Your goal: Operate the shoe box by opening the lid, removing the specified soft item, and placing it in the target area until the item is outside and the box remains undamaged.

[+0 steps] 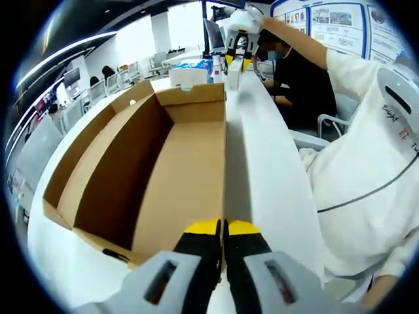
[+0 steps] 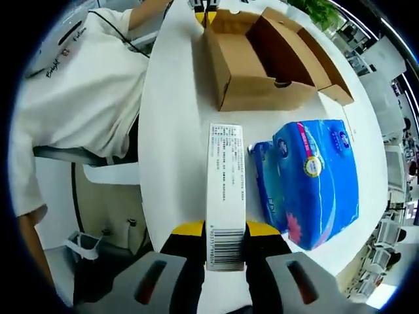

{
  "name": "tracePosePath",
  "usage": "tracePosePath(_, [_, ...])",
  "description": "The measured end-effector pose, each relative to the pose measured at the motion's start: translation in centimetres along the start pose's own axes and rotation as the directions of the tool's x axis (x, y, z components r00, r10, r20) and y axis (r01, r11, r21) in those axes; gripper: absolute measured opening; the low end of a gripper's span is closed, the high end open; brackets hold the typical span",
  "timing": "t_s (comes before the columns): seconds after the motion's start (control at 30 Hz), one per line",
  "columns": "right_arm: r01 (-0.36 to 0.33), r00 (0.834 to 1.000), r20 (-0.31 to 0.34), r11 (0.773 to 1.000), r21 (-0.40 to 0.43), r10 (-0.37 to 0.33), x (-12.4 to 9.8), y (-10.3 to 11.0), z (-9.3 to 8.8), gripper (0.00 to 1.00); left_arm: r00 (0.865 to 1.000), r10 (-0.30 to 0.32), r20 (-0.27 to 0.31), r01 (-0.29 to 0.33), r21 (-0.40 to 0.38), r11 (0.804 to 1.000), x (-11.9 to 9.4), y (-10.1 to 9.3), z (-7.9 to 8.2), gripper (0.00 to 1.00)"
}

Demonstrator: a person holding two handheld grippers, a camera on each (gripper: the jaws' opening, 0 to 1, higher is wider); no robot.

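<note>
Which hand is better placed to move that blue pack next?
Likely right: the blue pack lies beside the right tongs, though they grip the white lid. The left tongs hold the lid's far end, past the open box.

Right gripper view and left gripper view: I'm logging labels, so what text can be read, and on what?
White sweatshirt: script word, about "Bright", uncertain.
Box lid's white label: barcode and print, too small.
Blue pack: round badge, unreadable.
Wall posters: blurred.

Your brown cardboard shoe box (image 2: pixel 262 62) sits on a white tabletop (image 2: pixel 173 144) beside a blue soft pack (image 2: pixel 321 180); your gripper tips are yellow.
</note>
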State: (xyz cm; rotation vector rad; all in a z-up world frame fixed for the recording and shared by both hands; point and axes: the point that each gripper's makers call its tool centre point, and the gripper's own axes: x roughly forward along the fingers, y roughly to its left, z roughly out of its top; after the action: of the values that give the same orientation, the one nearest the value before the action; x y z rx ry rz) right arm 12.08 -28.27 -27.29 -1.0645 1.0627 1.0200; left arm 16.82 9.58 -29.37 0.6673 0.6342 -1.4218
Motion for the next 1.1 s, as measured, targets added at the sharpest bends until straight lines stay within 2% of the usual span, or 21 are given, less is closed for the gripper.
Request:
tracePosePath(0.3, [0.000,1.000,0.018,1.000,-0.015,0.000,1.8,-0.6,0.1,0.20,1.000,-0.001,0.000,0.001,0.000,1.000,0.0,0.0,0.0,0.01])
tracePosePath(0.57, [0.002,1.000,-0.002,0.998,-0.066,-0.002,2.9,-0.9,0.1,0.20,1.000,-0.001,0.001,0.001,-0.001,1.000,0.0,0.0,0.0,0.01])
tracePosePath(0.7, [-0.020,1.000,-0.009,0.994,-0.104,0.019,3.6,-0.7,0.1,0.21,1.000,-0.001,0.002,0.001,0.000,1.000,0.0,0.0,0.0,0.01])
tracePosePath(0.8, [0.009,1.000,-0.002,0.994,-0.109,-0.010,3.6,-1.3,0.3,0.21,1.000,-0.001,0.001,0.001,0.000,1.000,0.0,0.0,0.0,0.01])
tracePosePath(1.1, [-0.001,1.000,-0.006,0.995,-0.100,0.000,3.4,-0.9,0.3,0.21,1.000,0.000,0.000,0.000,0.000,1.000,0.0,0.0,0.0,0.01])
